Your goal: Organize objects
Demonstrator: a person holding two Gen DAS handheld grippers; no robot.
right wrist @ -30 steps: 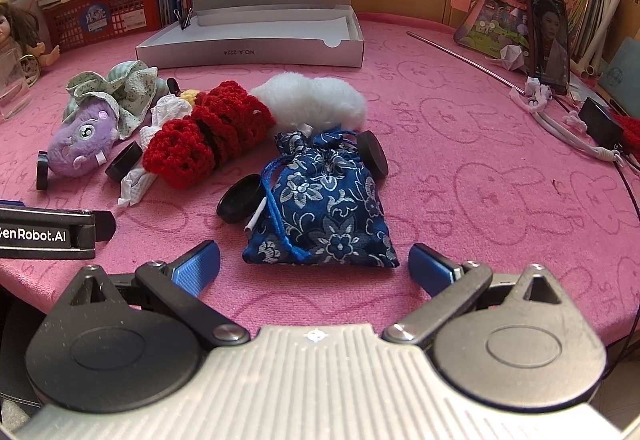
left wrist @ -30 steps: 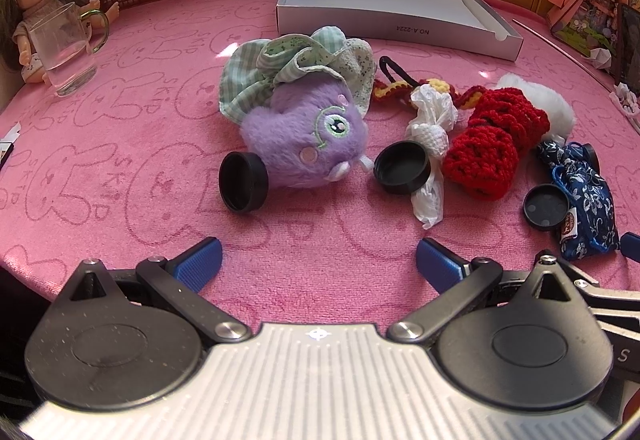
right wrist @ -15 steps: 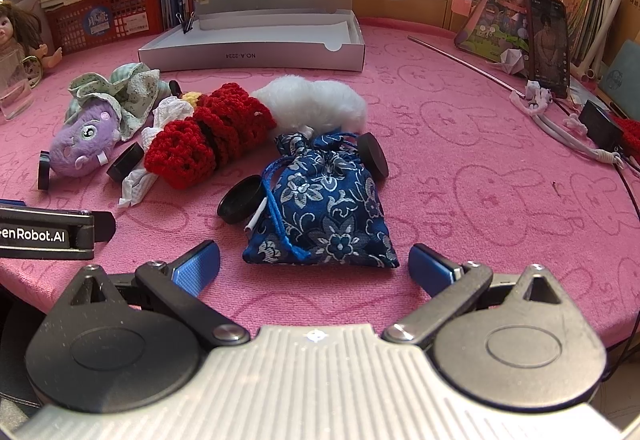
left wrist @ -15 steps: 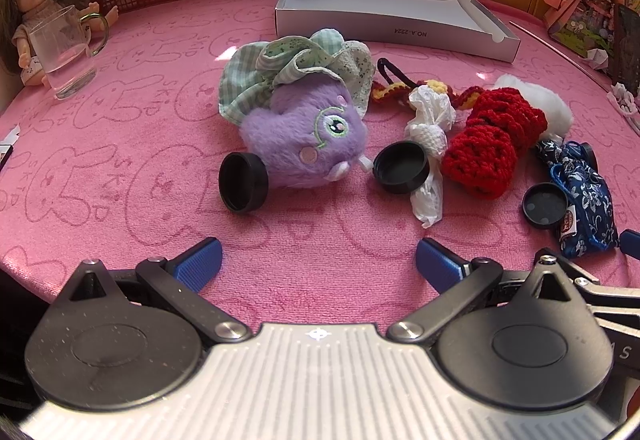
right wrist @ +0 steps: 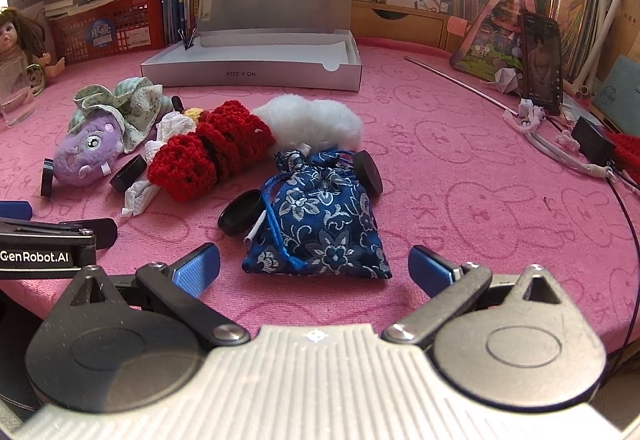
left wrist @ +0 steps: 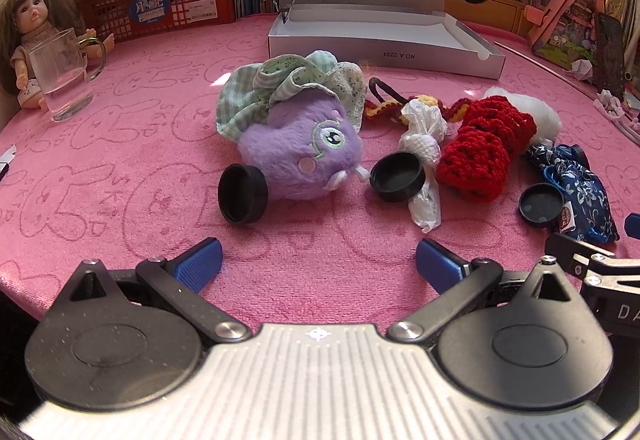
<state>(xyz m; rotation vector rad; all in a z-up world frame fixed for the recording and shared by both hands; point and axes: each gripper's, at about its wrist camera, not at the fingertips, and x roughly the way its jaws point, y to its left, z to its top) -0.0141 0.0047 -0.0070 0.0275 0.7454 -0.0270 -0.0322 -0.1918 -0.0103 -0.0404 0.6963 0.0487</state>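
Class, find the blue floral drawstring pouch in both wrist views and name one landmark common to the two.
Left wrist view: blue floral drawstring pouch at the far right edge, beside a black cap.
Right wrist view: pouch centre, just ahead of the jaws.
Shared landmark: the open silver box behind.

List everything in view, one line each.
plush: 1, purple with green cloth, mat centre-left
caps: 4, black, around the plush and pouch
tissue: 1, white, right of the plush
knit: 1, red, beside the tissue
fluff: 1, white, behind the knit
pouch: 1, blue floral, before the right gripper
box: 1, grey, open, at the back
glass: 1, clear, far left
doll: 1, brown-haired, behind the glass
crate: 1, red, back left
phone: 1, black, propped at right
mat: 1, pink
left gripper: open, empty
right gripper: open, empty
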